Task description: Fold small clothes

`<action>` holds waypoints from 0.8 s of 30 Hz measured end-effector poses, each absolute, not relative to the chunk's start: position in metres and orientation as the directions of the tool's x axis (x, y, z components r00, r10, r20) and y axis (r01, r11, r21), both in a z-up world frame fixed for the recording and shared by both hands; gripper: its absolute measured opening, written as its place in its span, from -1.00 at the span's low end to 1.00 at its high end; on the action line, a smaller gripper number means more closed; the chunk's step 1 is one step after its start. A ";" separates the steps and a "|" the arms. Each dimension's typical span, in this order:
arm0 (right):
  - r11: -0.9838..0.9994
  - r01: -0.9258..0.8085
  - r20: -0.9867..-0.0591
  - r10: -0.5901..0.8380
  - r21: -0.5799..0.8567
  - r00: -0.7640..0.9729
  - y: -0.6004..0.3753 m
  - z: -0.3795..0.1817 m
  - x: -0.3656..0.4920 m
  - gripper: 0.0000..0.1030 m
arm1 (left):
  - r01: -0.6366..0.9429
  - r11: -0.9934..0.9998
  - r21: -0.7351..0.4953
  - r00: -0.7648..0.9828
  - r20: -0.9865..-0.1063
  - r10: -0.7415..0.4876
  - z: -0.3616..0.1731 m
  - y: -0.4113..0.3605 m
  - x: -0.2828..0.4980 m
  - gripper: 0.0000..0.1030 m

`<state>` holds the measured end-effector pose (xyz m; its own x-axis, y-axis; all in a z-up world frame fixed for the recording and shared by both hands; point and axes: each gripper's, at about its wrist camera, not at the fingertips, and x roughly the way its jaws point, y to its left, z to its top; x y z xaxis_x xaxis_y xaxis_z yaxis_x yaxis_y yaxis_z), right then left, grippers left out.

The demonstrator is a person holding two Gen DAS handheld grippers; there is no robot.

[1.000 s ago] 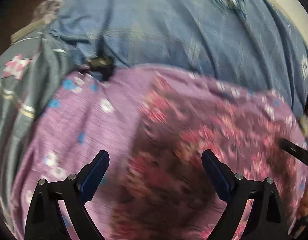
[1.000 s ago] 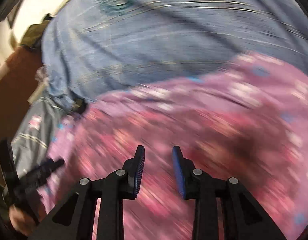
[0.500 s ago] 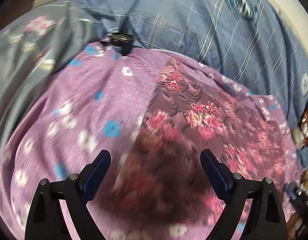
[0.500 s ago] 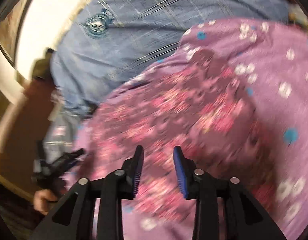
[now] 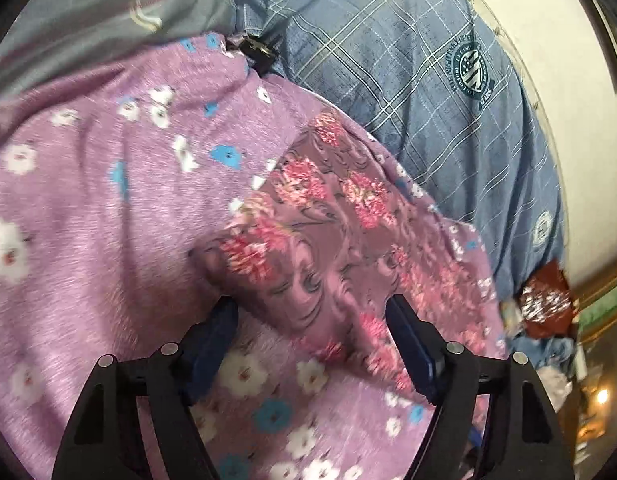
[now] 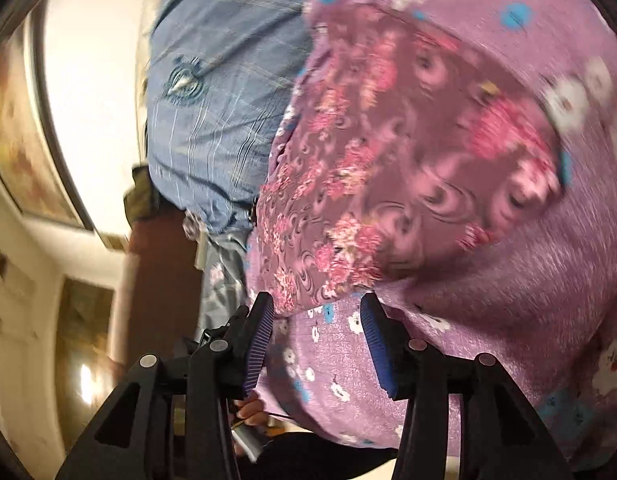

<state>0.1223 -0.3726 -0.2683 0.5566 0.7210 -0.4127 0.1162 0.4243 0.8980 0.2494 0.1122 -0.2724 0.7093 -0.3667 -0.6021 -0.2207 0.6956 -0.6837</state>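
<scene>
A: One small garment, dark mauve w/ pink roses (image 5: 328, 232), lies flat on a lilac floral sheet (image 5: 108, 208), its near edge just ahead of both tools.

B: Fingers holding anything?

A: No. Left gripper (image 5: 312, 344) is spread wide, jaws either side of the near corner, nothing pinched. Right gripper (image 6: 316, 340) is parted too, narrower gap, empty, just short of the garment's hem.

B: Which step, then?

A: Looks like the approach before a fold. Next move prob. needs each tool to close on an edge or corner, then lift and carry it across.

B: Any diffs btwn views?

A: Left view shows a blue plaid cloth w/ crest (image 5: 448, 92) and a grey floral cloth (image 5: 108, 12) beyond the sheet. Right view alone shows a hand (image 6: 250, 410) below, the sheet's overhang, and room walls.
</scene>
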 end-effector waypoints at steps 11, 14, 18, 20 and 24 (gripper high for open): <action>0.362 0.286 -0.456 0.589 0.887 0.668 -0.405 -0.292 0.128 -0.09 | -0.208 0.568 -0.797 0.766 -0.493 -0.412 -0.294 0.125 0.274 0.31; 0.363 0.292 -0.457 0.552 0.885 0.697 -0.409 -0.292 0.127 -0.09 | -0.176 0.555 -0.813 0.773 -0.463 -0.433 -0.298 0.125 0.280 -0.12; 0.447 0.245 -0.473 0.522 0.860 0.710 -0.401 -0.280 0.133 -0.18 | -0.137 0.539 -0.831 0.789 -0.421 -0.448 -0.297 0.128 0.283 -0.13; 0.530 0.209 -0.499 0.494 0.822 0.712 -0.393 -0.270 0.136 -0.60 | -0.142 0.510 -0.848 0.793 -0.406 -0.454 -0.300 0.129 0.284 0.05; 0.617 0.234 -0.578 0.444 0.751 0.685 -0.385 -0.270 0.143 -0.63 | -0.165 0.535 -0.828 0.779 -0.442 -0.444 -0.306 0.124 0.291 0.12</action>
<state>0.1430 -0.3845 -0.2702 0.6849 0.4439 -0.5778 0.2338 0.6172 0.7513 0.2907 0.1242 -0.3056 0.7794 -0.4438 -0.4423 -0.1653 0.5353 -0.8283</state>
